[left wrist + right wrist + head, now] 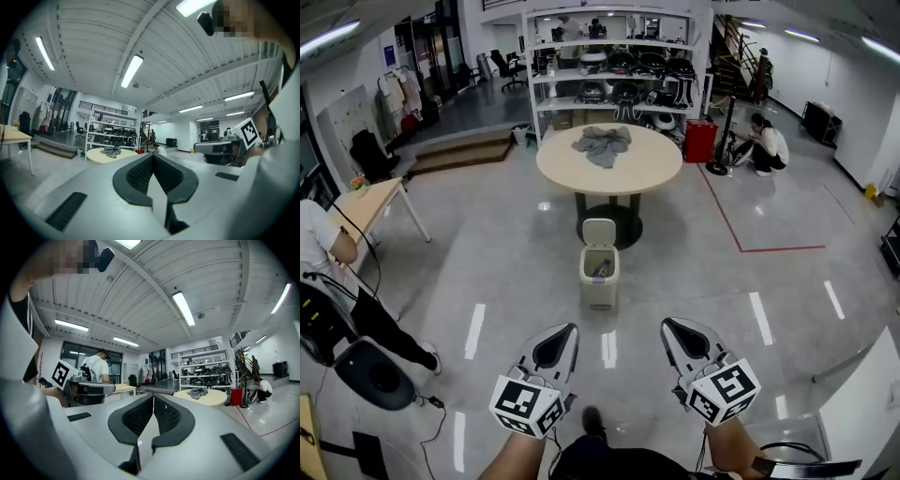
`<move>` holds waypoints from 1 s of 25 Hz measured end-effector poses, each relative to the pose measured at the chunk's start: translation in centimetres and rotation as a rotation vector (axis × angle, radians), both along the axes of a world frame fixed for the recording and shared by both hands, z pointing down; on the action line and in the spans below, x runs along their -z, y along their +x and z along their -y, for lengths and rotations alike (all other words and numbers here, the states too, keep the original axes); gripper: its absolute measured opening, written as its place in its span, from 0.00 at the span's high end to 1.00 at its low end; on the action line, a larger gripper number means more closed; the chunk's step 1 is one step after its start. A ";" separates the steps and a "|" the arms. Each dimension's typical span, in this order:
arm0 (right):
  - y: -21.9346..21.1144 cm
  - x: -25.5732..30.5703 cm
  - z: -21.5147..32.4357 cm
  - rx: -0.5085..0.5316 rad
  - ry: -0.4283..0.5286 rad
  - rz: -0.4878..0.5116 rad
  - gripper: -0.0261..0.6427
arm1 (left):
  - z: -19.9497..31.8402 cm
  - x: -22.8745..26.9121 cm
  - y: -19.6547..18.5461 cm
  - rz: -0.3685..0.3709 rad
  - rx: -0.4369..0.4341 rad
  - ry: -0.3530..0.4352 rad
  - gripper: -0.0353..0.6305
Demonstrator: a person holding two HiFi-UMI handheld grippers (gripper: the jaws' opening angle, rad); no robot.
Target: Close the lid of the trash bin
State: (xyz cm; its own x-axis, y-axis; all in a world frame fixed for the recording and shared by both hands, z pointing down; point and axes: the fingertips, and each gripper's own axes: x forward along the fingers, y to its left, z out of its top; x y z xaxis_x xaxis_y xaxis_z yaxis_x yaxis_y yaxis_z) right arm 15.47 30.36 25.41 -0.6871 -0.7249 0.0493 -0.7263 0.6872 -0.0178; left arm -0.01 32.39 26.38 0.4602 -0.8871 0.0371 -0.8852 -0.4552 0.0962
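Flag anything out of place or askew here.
The trash bin on the floor has its lid standing upright, open, with something dark inside. A grey cloth lies crumpled on the round table. Nothing else stands out.

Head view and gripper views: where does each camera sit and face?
Head view: on the head, steeply down at the open trash bin; left hand-held gripper and right hand-held gripper show.
Left gripper view: on the left one, facing forward and upward; shut jaws show.
Right gripper view: same, on the right; shut jaws show.
All share the round table.
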 end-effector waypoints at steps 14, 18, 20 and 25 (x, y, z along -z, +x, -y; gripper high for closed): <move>-7.8 -1.4 14.5 -0.043 -0.054 -0.004 0.94 | 14.0 -1.9 -9.3 -0.031 -0.004 -0.017 0.95; -8.7 -2.0 18.1 -0.044 -0.062 0.000 0.94 | 17.5 -2.4 -9.7 -0.030 -0.019 -0.026 0.95; -9.0 -2.5 20.4 -0.037 -0.065 -0.007 0.94 | 19.7 -2.7 -9.6 -0.027 -0.022 -0.025 0.95; -8.9 -2.8 27.2 -0.015 -0.066 0.014 0.94 | 26.1 -2.8 -9.0 -0.009 -0.007 -0.033 0.95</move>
State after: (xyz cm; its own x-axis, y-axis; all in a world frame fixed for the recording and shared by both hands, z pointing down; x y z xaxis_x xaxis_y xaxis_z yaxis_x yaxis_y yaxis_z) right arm 6.58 3.12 28.17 -0.6774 -0.7303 0.0879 -0.7355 0.6735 -0.0733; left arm -8.99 6.28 29.16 0.4670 -0.8821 0.0618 -0.8809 -0.4580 0.1196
